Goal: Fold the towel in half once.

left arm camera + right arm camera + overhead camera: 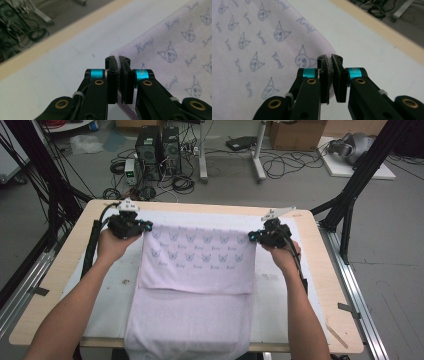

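Pinching the towel (197,262) corners, both grippers' jaws are closed above the mat (280,285).

High view looks down over the table (60,285); both gripper views sit close, sharing the towel (197,265).

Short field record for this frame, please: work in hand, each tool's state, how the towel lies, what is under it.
work: folding a pale purple printed towel
left tool: shut on the towel's far left corner
right tool: shut on the towel's far right corner
towel: far part lifted and doubled over the near part; near end hangs over the table edge
under it: white mat on a wooden table
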Tool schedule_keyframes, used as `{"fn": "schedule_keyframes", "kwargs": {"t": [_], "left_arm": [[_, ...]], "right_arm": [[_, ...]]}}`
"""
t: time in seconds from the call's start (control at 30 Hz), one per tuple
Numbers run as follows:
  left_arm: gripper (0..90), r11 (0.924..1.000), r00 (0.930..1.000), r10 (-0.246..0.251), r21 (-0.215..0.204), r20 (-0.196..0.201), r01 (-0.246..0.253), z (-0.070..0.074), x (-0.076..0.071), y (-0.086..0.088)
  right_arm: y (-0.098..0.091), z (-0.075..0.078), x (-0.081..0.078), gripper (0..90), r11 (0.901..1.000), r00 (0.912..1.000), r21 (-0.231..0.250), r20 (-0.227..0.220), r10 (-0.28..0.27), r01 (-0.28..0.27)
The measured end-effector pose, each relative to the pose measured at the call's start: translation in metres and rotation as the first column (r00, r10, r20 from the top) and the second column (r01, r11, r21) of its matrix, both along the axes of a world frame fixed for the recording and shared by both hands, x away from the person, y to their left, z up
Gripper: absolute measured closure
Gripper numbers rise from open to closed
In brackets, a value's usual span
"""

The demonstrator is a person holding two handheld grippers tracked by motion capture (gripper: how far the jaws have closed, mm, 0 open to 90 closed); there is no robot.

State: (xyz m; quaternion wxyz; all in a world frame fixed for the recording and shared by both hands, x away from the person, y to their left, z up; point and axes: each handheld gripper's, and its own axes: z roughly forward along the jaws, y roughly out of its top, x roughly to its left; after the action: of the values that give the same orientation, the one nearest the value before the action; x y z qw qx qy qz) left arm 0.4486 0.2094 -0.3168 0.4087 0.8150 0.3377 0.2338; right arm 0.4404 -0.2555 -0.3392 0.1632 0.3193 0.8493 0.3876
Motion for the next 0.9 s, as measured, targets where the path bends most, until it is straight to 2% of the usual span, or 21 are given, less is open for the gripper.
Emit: {"fn": "schedule_keyframes", "kwargs": {"t": [0.07, 0.1, 0.13, 0.2, 0.23, 0.27, 0.3, 0.4, 0.5, 0.57, 0.63, 0.73, 0.9], "left_arm": [[85.8, 0.9996, 0.9991, 0.020, -0.019, 0.038, -0.019, 0.025, 0.009, 0.000], [85.7, 0.9992, 0.9982, 0.026, -0.031, 0.054, -0.025, 0.034, 0.012, -0.001], [85.7, 0.9992, 0.9972, 0.034, -0.026, 0.066, -0.032, 0.040, 0.015, -0.001], [83.4, 0.9984, 0.9970, 0.056, -0.006, 0.053, -0.055, 0.038, 0.020, -0.001], [77.7, 0.9975, 0.9969, 0.069, 0.012, 0.038, -0.070, 0.033, 0.022, 0.000], [71.5, 0.9963, 0.9962, 0.084, 0.018, 0.023, -0.084, 0.024, 0.022, 0.002], [69.6, 0.9956, 0.9959, 0.090, 0.024, 0.009, -0.090, 0.015, 0.021, 0.005], [65.5, 0.9949, 0.9945, 0.099, 0.023, -0.033, -0.099, -0.011, 0.015, 0.019], [61.8, 0.9948, 0.9918, 0.101, 0.013, -0.077, -0.101, -0.034, 0.005, 0.031], [61.0, 0.9972, 0.9928, 0.074, 0.002, -0.094, -0.074, -0.045, -0.002, 0.036], [59.7, 0.9983, 0.9937, 0.050, -0.025, -0.100, -0.053, -0.055, -0.011, 0.036], [59.6, 0.9994, 0.9954, 0.006, -0.034, -0.096, -0.009, -0.065, -0.024, 0.033], [60.9, 0.9954, 0.9916, -0.088, -0.046, -0.095, 0.084, -0.081, -0.043, 0.026]], "right_arm": [[-0.002, 0.022, 0.010, 85.8, 0.9999, 0.9994, 0.009, 0.035, -0.007, 0.007], [-0.002, 0.033, 0.013, 85.8, 0.9998, 0.9986, 0.013, 0.050, -0.016, 0.015], [-0.001, 0.043, 0.016, 85.8, 0.9998, 0.9975, 0.012, 0.068, -0.017, 0.016], [0.001, 0.054, 0.023, 82.5, 0.9996, 0.9968, 0.020, 0.077, -0.021, 0.020], [0.001, 0.053, 0.026, 74.4, 0.9992, 0.9960, 0.030, 0.084, -0.030, 0.028], [0.002, 0.050, 0.028, 66.5, 0.9984, 0.9956, 0.040, 0.082, -0.044, 0.041], [0.002, 0.043, 0.031, 61.6, 0.9975, 0.9961, 0.043, 0.065, -0.059, 0.056], [0.001, 0.018, 0.031, 55.7, 0.9974, 0.9977, 0.028, 0.009, -0.067, 0.067], [-0.001, -0.005, 0.022, 53.6, 0.9975, 0.9980, 0.038, -0.025, -0.059, 0.060], [0.000, -0.016, 0.016, 52.1, 0.9982, 0.9969, 0.037, -0.066, -0.044, 0.047], [0.002, -0.025, 0.006, 52.8, 0.9987, 0.9982, 0.043, -0.054, -0.026, 0.028], [0.006, -0.040, -0.008, 53.0, 0.9990, 0.9979, 0.045, -0.064, 0.000, 0.003], [0.008, -0.055, -0.028, 55.4, 0.9975, 0.9968, 0.055, -0.064, 0.047, -0.044]]}}
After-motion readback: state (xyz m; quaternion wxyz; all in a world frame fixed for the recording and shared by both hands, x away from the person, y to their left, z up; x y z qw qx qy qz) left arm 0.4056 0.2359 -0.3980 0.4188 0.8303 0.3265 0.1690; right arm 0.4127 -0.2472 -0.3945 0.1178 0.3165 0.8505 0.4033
